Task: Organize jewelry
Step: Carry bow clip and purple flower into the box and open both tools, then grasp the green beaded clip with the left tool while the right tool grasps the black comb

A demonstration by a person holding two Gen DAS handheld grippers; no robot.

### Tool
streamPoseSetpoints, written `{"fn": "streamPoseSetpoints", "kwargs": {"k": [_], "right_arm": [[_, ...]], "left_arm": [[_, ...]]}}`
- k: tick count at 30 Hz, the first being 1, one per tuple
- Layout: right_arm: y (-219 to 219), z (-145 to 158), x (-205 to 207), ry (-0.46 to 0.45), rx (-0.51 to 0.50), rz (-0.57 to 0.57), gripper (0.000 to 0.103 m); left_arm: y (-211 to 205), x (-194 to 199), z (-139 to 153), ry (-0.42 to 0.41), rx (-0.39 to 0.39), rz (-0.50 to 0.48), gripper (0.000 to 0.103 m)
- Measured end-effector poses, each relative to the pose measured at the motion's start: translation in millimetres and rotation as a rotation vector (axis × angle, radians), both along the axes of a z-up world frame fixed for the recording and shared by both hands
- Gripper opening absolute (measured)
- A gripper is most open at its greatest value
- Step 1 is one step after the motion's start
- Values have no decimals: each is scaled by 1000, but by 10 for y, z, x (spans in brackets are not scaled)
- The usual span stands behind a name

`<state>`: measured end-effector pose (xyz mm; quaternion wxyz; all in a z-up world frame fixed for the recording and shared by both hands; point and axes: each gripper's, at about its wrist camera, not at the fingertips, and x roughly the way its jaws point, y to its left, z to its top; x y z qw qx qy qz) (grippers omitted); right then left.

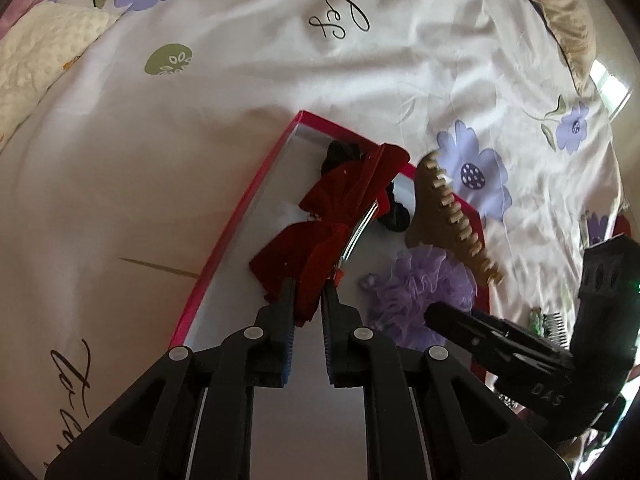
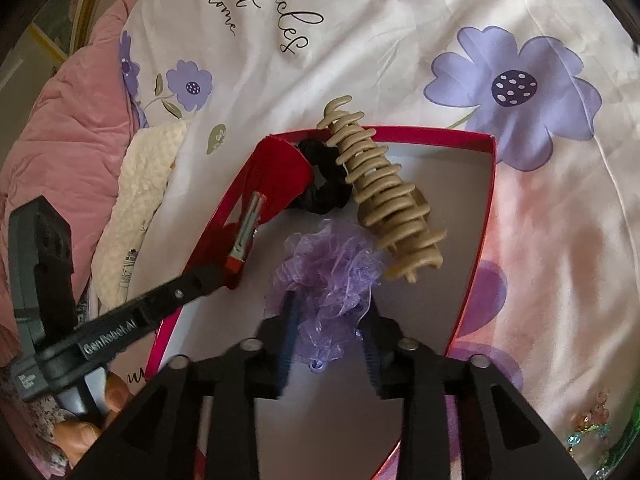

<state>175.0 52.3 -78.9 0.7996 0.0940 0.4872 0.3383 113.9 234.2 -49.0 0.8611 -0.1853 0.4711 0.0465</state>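
Gripping the red velvet bow clip [image 1: 336, 216], the left gripper [image 1: 308, 292] has its fingers pinched nearly together on the bow's near end, w/ the clip's metal barrette bar showing along the underside. Bow hangs over the left side of the red-rimmed white box [image 1: 224, 256], far end reaching twd the box's far left corner; can't tell if it touches the box floor.

Right gripper [image 2: 332, 312] sits over the near part of the box, fingers spread approx halfway, w/ the purple mesh scrunchie [image 2: 328, 268] bunched between them. Fabric touches the left finger [image 2: 290, 320]; right finger is partly hidden by ruffles, so can't tell if there's a firm hold or just a loose straddle.

Inside the box: black scrunchie [image 2: 324, 192] near the far edge, partly under the bow. Beige claw clip [image 2: 384, 192] lies on a slant just right of it, one end poking past the far rim, other end just beside the purple scrunchie. Right half of the box floor is bare white.

Box rests on a white bedsheet [image 2: 400, 40] printed w/ purple flowers & black script. Pink blanket [image 2: 68, 128] & cream knit fabric [image 2: 136, 208] are bunched at the sheet's left edge. Small coloured crystal pieces [image 2: 592, 420] lie on the sheet off the box's near right corner, too blurred to ID.
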Motion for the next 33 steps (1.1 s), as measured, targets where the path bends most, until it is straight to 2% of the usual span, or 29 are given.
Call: {"fn": "streamPoseSetpoints", "kwargs": {"k": [3, 6, 11, 18, 24, 33], "right_arm": [[-21, 16, -9, 6, 10, 5, 47], [-53, 44, -43, 1, 10, 0, 52], [-171, 104, -141, -4, 15, -1, 53], [-387, 246, -288, -20, 25, -17, 53], [-649, 403, -481, -54, 20, -45, 60], [-1166, 485, -729, -69, 20, -113, 64]], "left_arm": [[-10, 5, -10, 12, 2, -2, 17], [0, -11, -4, 21, 6, 1, 29], [-20, -44, 35, 22, 26, -1, 45], [-67, -165, 80, 20, 20, -1, 47], [-173, -351, 148, 9, -2, -1, 51], [-611, -623, 301, -14, -7, -72, 56]]}}
